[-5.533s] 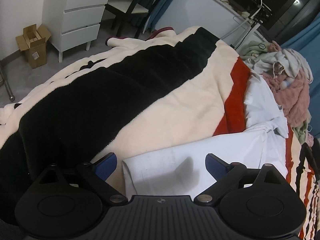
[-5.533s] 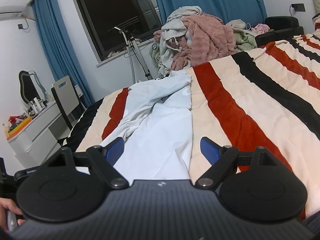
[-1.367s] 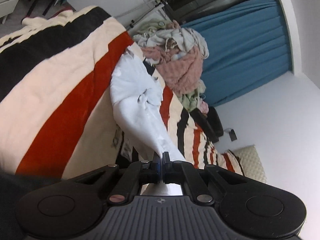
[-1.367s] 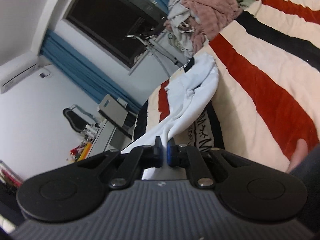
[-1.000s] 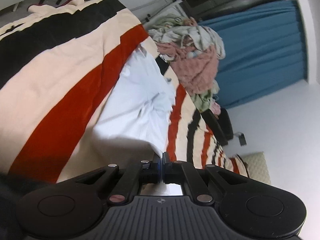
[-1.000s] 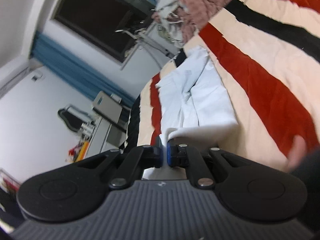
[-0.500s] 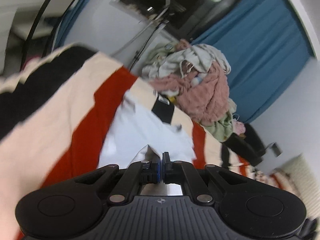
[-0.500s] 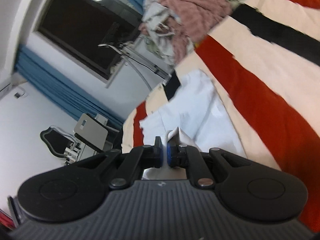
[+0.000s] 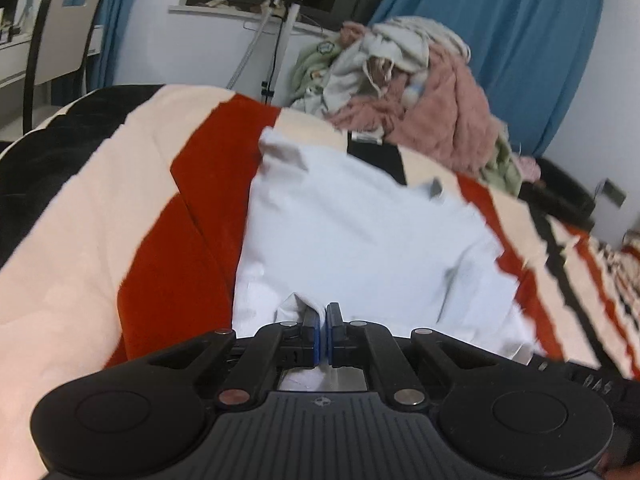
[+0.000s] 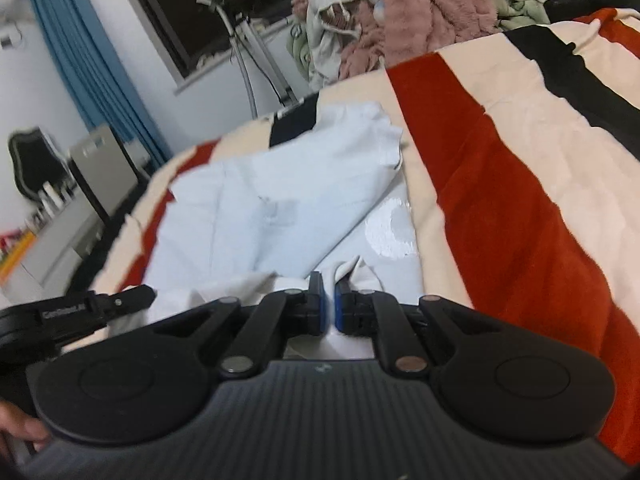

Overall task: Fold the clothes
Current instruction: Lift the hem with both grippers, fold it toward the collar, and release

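Bed with striped blanket (image 9: 80, 248) carries a pale blue garment (image 9: 360, 232) and heaped laundry pile (image 9: 420, 92)

pale blue garment (image 9: 360, 232) | doubled over, creased | flat on striped blanket (image 9: 160, 240) | near edge pinched up

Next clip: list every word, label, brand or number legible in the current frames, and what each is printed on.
"GenRobot.AI", roughly; small and soft: on the left tongs' black arm, seen from the right wrist view.
White print on the pale blue garment: a curved shape, no letters readable.
Patch on the green garment in the clothes pile: too blurred to read.
Small emblems on both tongs' housings: no text.
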Demonstrator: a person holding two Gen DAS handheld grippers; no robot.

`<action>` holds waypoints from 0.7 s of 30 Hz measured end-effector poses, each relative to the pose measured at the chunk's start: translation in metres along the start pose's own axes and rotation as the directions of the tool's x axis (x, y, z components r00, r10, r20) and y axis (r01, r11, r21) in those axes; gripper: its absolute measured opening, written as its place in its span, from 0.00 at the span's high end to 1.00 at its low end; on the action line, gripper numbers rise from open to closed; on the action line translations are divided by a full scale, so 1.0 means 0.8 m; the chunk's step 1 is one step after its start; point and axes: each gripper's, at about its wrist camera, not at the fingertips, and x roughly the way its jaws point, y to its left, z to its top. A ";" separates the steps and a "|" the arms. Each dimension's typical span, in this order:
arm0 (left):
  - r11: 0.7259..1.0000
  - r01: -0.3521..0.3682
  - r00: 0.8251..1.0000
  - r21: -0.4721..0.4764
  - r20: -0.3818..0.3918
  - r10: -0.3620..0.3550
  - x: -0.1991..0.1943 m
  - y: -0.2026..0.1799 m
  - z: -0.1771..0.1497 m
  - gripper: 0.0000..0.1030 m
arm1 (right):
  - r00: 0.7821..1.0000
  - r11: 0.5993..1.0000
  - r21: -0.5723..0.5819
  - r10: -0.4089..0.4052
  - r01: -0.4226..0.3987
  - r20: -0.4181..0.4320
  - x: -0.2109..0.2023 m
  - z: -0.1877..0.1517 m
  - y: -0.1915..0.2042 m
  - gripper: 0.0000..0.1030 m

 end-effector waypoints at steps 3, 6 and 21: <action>0.997 -0.036 0.999 0.068 0.024 0.034 -0.004 -0.011 -0.007 0.96 | 1.000 1.000 -0.011 -0.010 0.011 0.002 -0.003 0.001 0.004 0.90; 0.991 -0.060 0.997 0.122 0.058 0.053 -0.023 -0.022 -0.008 0.89 | 1.000 0.999 -0.025 -0.021 0.021 0.020 -0.015 0.004 0.011 0.87; 0.995 -0.062 0.994 0.080 0.089 0.055 -0.186 -0.032 -0.032 0.19 | 0.975 0.989 -0.138 -0.020 0.052 0.223 -0.149 -0.011 0.056 0.15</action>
